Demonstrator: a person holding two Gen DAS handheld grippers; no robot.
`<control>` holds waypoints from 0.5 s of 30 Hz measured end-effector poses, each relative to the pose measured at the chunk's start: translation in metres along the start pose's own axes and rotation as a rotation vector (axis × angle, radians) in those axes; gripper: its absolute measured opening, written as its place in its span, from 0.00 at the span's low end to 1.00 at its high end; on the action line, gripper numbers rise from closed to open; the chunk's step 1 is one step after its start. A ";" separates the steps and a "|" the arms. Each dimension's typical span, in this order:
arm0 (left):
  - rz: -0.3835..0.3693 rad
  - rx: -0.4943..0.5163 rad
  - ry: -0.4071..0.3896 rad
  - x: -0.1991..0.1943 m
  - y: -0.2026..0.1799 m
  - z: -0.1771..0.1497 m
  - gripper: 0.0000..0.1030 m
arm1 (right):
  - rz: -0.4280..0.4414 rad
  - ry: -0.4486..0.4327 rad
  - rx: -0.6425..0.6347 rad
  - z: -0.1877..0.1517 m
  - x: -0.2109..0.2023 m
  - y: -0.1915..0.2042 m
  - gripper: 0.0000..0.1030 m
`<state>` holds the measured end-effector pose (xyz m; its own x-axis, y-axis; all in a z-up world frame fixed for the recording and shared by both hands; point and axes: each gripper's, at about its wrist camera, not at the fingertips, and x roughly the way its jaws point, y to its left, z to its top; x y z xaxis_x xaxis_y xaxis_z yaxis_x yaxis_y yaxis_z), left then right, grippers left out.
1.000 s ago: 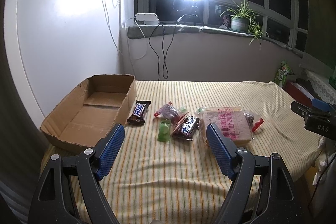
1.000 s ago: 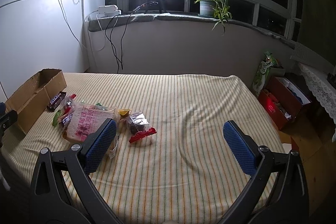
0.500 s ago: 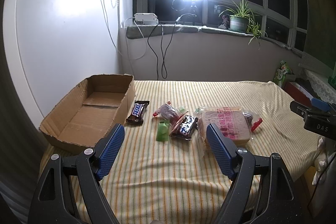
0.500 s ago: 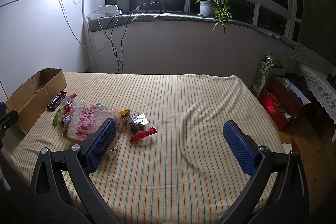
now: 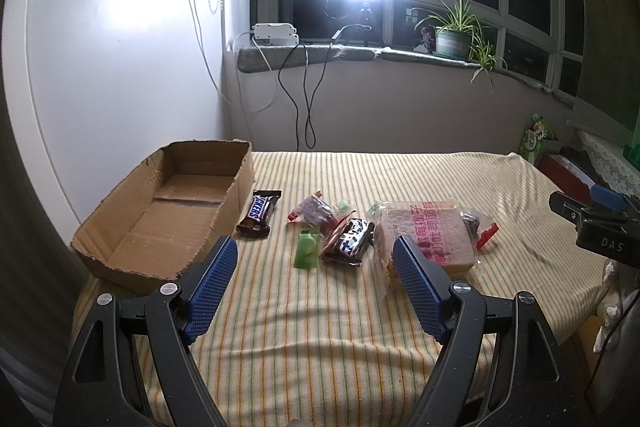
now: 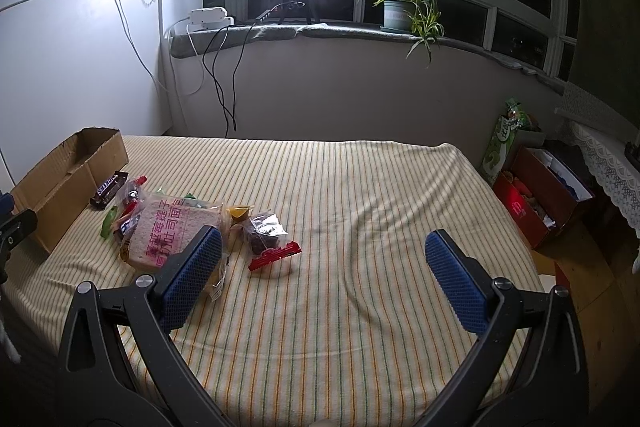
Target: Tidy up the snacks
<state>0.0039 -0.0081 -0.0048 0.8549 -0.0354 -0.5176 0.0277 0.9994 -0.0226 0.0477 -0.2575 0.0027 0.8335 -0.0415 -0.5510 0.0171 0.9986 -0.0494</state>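
Box: we see the cardboard box (image 5: 160, 215) at far left, empty, its long axis running away from us.
Snickers bar (image 5: 259, 214): just beside the box's right wall, lying parallel to it.
Snack pile: green packet (image 5: 306, 249), dark wrapper (image 5: 350, 237), bread bag (image 5: 430, 233), rightward in turn.
Left gripper (image 5: 314, 283): jaws spread wide, empty; we judge it nearer the bar, which lies ahead-left.
Right gripper (image 6: 324, 277): likewise gaping, holding nothing, the bread bag by its left finger.

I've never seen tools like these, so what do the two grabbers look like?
Both match: the left gripper and right gripper have black, speckled plastic arms with cut-out openings, silver screws, and blue pads textured like mesh. From the left view, the right one shows white "DAS" lettering.
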 end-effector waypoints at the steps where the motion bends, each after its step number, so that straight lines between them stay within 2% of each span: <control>1: -0.001 0.000 0.001 0.000 0.000 0.000 0.78 | 0.000 0.001 0.000 0.000 0.000 0.000 1.00; 11: -0.008 -0.001 0.013 0.006 0.001 -0.001 0.78 | 0.008 0.012 -0.009 -0.001 0.006 0.004 1.00; 15: -0.027 0.002 0.033 0.016 -0.001 -0.001 0.78 | 0.043 0.028 -0.008 0.000 0.014 0.004 1.00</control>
<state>0.0174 -0.0098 -0.0136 0.8362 -0.0628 -0.5449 0.0518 0.9980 -0.0356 0.0598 -0.2540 -0.0050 0.8174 0.0004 -0.5761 -0.0229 0.9992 -0.0318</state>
